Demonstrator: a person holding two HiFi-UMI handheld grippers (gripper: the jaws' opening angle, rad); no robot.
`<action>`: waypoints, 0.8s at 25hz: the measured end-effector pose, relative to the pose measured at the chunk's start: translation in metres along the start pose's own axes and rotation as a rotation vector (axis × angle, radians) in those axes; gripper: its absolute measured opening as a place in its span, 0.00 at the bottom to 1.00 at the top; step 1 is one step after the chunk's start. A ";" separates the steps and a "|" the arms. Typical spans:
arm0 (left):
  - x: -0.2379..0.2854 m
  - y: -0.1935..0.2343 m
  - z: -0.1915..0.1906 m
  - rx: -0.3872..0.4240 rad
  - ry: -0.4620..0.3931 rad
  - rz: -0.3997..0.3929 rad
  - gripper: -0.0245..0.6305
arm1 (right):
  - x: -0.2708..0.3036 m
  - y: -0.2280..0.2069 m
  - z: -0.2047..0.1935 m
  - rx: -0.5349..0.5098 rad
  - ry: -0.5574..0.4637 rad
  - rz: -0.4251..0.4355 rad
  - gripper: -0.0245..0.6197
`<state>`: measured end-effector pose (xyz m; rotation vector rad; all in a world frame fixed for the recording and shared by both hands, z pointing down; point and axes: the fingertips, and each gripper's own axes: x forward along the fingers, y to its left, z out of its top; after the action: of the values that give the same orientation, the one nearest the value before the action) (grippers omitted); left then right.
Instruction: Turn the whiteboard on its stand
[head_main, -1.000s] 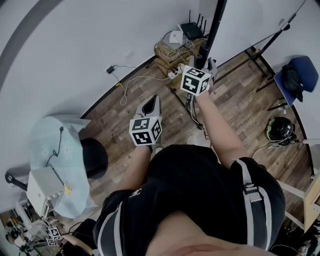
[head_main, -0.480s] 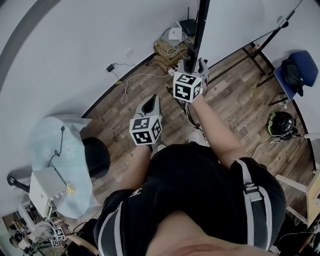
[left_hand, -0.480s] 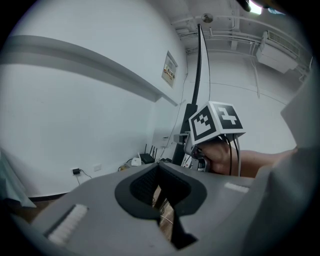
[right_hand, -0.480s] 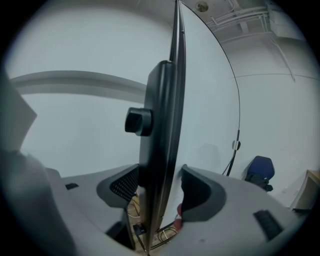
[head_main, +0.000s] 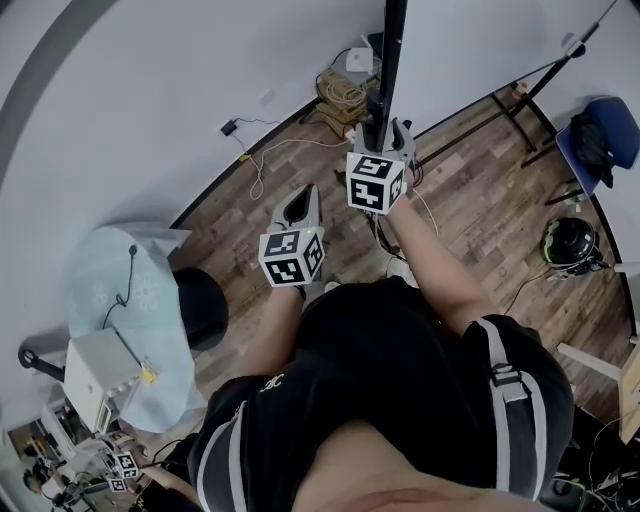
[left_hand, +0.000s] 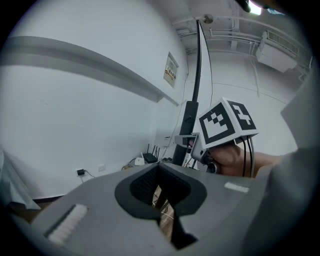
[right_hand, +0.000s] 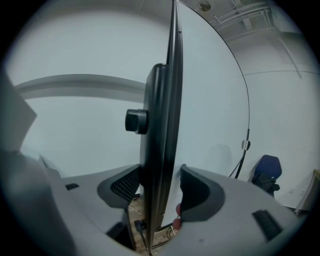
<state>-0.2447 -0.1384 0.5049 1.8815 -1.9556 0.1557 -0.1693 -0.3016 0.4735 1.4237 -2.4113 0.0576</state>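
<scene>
Wood-plank flooring (head_main: 470, 200) runs up to a plain pale wall (head_main: 150, 100), and just out from that wall stands the tall white whiteboard with a dark frame (right_hand: 162, 150), upright on its stand and seen edge-on. It looks like a wide, rigid panel, probably top-heavy and slow to start swinging, with a smooth face that pads would slip on. The framed side edge looks the soundest place to hold, since a push there gives leverage about the pivot. A round black clamp knob (right_hand: 136, 121) juts from the dark upright just beside that edge, and it may need to be loose for the board to turn. The right gripper (right_hand: 160, 187) has its jaws closed onto the frame edge, one pad on each face. The left gripper (left_hand: 162, 192) hangs lower and to the left, apart from the board, its jaws all but together with nothing between them. A tangle of cables (head_main: 340, 98) lies at the wall's foot behind the stand
</scene>
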 end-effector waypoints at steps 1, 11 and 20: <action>-0.002 0.003 0.000 0.001 -0.002 0.001 0.05 | -0.002 0.004 0.000 0.001 -0.001 0.001 0.43; -0.017 0.032 -0.001 -0.002 -0.011 0.006 0.05 | -0.015 0.036 -0.001 -0.006 -0.011 0.025 0.43; -0.017 0.033 0.000 -0.030 -0.027 -0.001 0.05 | -0.026 0.056 -0.001 -0.026 -0.013 0.098 0.42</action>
<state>-0.2774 -0.1200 0.5054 1.8754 -1.9639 0.1006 -0.2055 -0.2513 0.4743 1.2983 -2.4821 0.0400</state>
